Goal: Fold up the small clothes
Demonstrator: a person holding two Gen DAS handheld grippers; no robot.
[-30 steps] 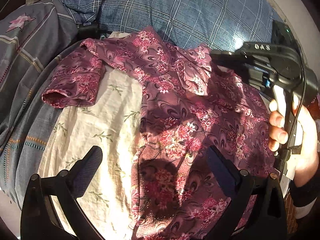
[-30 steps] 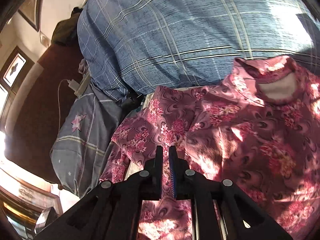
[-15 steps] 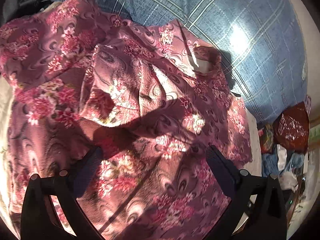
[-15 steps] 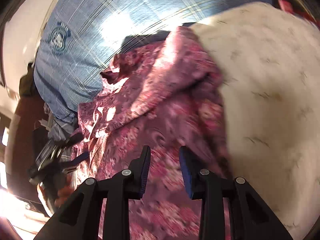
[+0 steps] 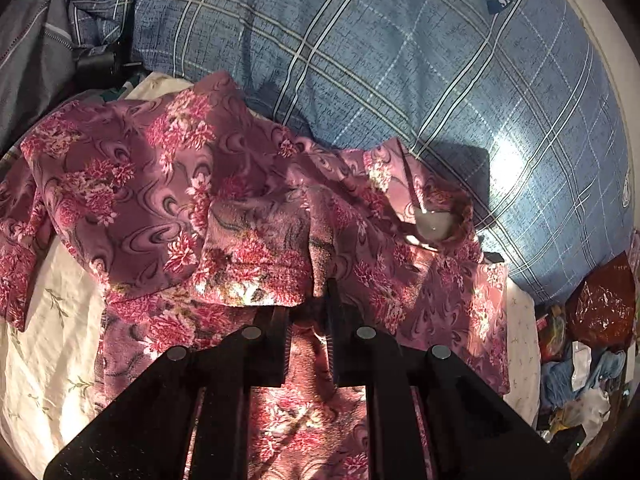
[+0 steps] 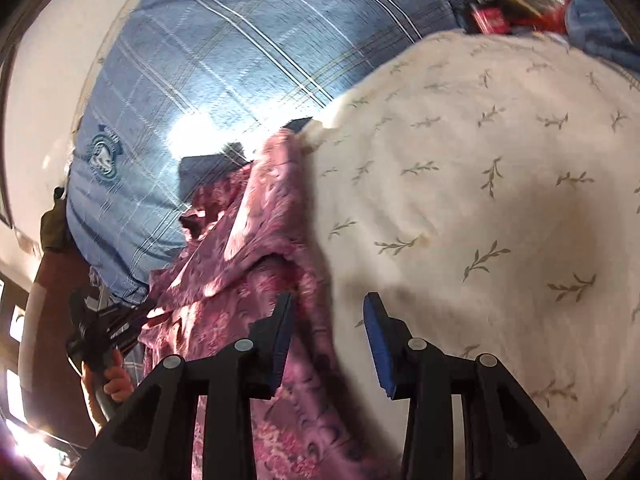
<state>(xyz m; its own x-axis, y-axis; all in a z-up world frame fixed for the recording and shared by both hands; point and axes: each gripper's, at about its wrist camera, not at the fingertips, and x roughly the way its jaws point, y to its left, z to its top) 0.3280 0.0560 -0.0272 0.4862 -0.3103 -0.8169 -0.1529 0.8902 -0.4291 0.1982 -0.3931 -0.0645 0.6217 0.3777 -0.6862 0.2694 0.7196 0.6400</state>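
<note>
A purple-pink floral top [image 5: 160, 184] lies on a cream leaf-print sheet [image 5: 52, 320], with one sleeve folded across its body. My left gripper [image 5: 306, 312] is over the middle of the top. Its jaws are closing and stand narrow, with a bunch of the floral fabric pinched between them beside the folded cuff. In the right wrist view the top [image 6: 248, 272] runs along the left. My right gripper [image 6: 328, 308] is at the top's edge, where it meets the sheet [image 6: 480, 200]. Its jaws are opening, and the pads press on nothing. A hand [image 6: 116, 384] holds the left gripper [image 6: 104, 320] at far left.
A blue plaid pillow [image 5: 400, 80] lies just behind the top. Grey clothing [image 5: 28, 60] is piled at the far left. Bags and loose clutter [image 5: 592, 320] sit off the sheet's right edge.
My left jaws went from wide open to narrow on the fabric after moving across the top. My right jaws went from shut to apart and swung to the top's edge by the sheet.
</note>
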